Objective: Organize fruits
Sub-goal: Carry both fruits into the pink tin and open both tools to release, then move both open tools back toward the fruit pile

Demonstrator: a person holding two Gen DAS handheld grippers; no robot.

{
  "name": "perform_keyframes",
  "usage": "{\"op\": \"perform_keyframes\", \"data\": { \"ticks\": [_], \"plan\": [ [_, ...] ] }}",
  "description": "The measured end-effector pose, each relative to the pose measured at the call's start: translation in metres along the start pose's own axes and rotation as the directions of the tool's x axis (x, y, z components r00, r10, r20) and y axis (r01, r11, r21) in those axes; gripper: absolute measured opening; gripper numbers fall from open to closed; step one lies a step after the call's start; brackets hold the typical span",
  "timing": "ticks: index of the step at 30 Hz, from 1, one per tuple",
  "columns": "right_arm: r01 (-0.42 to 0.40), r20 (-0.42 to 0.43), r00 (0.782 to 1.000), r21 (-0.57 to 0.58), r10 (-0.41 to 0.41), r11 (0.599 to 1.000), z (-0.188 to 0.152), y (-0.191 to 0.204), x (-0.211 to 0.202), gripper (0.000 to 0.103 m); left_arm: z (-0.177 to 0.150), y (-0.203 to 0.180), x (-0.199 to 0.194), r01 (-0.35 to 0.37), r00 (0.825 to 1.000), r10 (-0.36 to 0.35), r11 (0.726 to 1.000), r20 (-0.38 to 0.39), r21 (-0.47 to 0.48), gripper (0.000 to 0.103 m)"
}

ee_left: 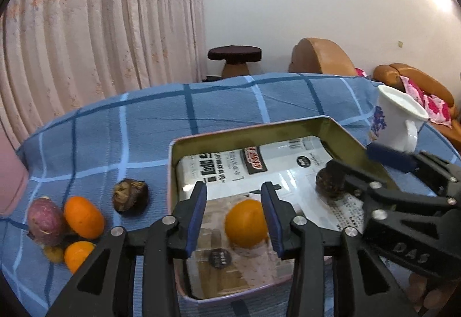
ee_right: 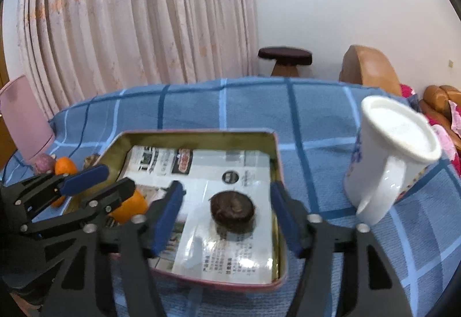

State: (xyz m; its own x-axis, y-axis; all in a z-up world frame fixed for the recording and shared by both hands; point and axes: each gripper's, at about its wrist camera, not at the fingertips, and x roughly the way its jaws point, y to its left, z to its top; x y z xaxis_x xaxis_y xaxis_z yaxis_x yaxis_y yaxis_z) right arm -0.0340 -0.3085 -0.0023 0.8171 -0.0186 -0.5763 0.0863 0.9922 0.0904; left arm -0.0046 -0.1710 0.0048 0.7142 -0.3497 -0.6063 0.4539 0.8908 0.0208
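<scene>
Both grippers hang over the metal tin (ee_left: 291, 127) that sits on the blue checked tablecloth (ee_left: 144, 127), lined with printed paper. The left gripper (ee_left: 234, 219) has its fingers apart around an orange (ee_left: 245, 223) lying on the paper near the tin's near-left corner; the right pad looks to be touching or just beside the fruit and the left pad stands clear, so the orange seems released rather than gripped. The right gripper (ee_right: 227, 216) stands with its fingers wide apart on either side of a dark brown fruit (ee_right: 232, 210), which rests on the paper toward the tin's right wall, untouched. More fruit waits on the cloth off the tin's left edge: two oranges (ee_left: 83, 216), a purple fruit (ee_left: 44, 220) and another dark brown one (ee_left: 130, 194). The likely trouble is the withdrawal: a pad dragging the round orange could roll it across the slick paper, and the white mug (ee_right: 386, 161) just right of the tin could be knocked by the right gripper.
</scene>
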Motion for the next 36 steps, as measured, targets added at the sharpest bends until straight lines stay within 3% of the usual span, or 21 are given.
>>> {"op": "perform_keyframes", "data": {
  "ticks": [2,4,5,12,21,28,36],
  "plan": [
    [0.009,0.034,0.999,0.014,-0.009,1.000,0.002,-0.001,-0.006,0.078,0.001,0.002,-0.003,-0.014,1.000,0.014,1.000,0.011,-0.011,0.052],
    [0.017,0.068,0.998,0.032,-0.019,0.999,0.003,-0.004,-0.012,0.091,0.001,0.005,-0.007,-0.019,0.999,0.020,1.000,0.036,-0.020,0.072],
    [0.014,0.089,0.996,0.048,-0.018,0.999,0.004,-0.006,-0.015,0.098,0.002,0.006,-0.010,-0.024,0.998,0.025,0.999,0.053,-0.023,0.074],
    [0.032,0.130,0.991,0.065,-0.041,0.997,0.004,-0.007,-0.020,0.099,0.003,-0.001,-0.020,-0.089,0.990,0.084,0.996,0.117,0.030,0.074],
    [0.066,0.195,0.978,0.072,-0.078,0.995,-0.001,0.003,-0.032,0.099,-0.001,0.013,-0.025,-0.081,0.991,0.079,0.997,0.110,0.017,0.074],
    [0.084,0.230,0.968,0.062,-0.096,0.995,-0.004,0.019,-0.038,0.099,-0.010,0.039,-0.028,-0.109,0.989,0.108,0.994,0.103,-0.001,0.074],
    [0.048,0.210,0.976,0.032,-0.054,0.998,-0.004,0.049,-0.034,0.099,-0.013,0.082,-0.035,-0.141,0.984,0.148,0.987,0.097,-0.077,0.074]
  ]
}}
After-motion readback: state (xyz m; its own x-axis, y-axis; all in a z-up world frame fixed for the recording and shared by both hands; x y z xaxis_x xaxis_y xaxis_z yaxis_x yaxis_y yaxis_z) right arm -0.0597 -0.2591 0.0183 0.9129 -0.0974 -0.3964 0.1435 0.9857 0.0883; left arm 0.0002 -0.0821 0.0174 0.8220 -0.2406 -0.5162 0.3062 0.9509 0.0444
